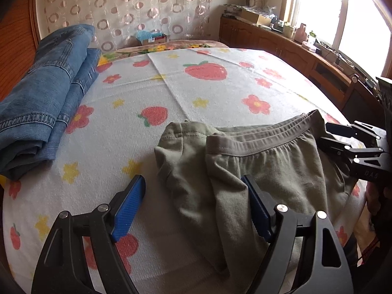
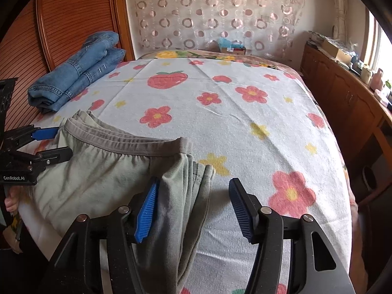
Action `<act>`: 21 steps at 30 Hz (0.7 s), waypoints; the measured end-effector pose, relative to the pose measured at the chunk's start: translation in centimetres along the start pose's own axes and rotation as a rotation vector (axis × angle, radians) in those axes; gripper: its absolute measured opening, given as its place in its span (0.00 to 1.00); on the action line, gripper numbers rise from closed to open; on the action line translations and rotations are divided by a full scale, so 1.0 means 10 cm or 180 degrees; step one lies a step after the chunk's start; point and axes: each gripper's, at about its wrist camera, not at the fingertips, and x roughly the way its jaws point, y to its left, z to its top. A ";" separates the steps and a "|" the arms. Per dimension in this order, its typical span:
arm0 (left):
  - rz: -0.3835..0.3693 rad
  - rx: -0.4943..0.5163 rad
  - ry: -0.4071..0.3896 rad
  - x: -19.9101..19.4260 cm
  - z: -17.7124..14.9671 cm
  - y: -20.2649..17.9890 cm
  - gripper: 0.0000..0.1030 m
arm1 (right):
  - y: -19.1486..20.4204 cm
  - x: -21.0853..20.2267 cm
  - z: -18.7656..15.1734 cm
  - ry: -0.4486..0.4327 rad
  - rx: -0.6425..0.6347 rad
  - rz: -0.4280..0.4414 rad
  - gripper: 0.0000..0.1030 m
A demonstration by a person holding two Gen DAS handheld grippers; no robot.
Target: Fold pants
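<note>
**Green pants folded over, both grippers let go: next is squaring the bundle**

Green pants (image 1: 257, 161) lie on the strawberry-print bedspread (image 1: 208, 90), at the near edge of the bed, already doubled so the grey waistband (image 1: 264, 142) sits on top w/ leg hems stacked beside it. Folded jeans (image 1: 49, 93) sit well apart from the pants, far side of the spread towards the wooden wardrobe (image 2: 73, 19).

Left gripper (image 1: 193, 205): jaws wide, released. One blue pad rests over the pants' cloth, the other over bare spread just beside the pants' edge. Nothing pinched.

Right gripper (image 2: 193, 208): jaws apart too, not grasping. The pants' folded edge lies between the pads, but the pads don't press it; cloth looks slack.

Doing this step well, as I judge it:
- Fold looks laid but untidy: hems next to the waistband are bunched, not flush. Tidy before any further fold.
- Next pinch should take all layers at the pants' outer edges, not just the top one, else lower layers drag & skew.
- Grip both ends level w/ the waistband line, so the bundle stays square.
- Keep pads low to the spread but don't nip the spread itself; it's thin & would lift w/ the pants.
- Move both hands together; one leading will twist the stack.
</note>
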 end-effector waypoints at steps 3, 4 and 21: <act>-0.0010 -0.0007 -0.0022 -0.01 -0.01 0.01 0.79 | -0.02 0.00 0.00 0.0037 0.0011 -0.0014 0.67; -0.0007 -0.0006 -0.0024 -0.01 -0.01 0.01 0.79 | -0.02 0.01 0.01 0.0047 0.0021 -0.0023 0.69; 0.0025 -0.0021 -0.0033 -0.01 -0.01 0.01 0.81 | -0.08 -0.05 -0.06 0.0040 0.0153 -0.0123 0.74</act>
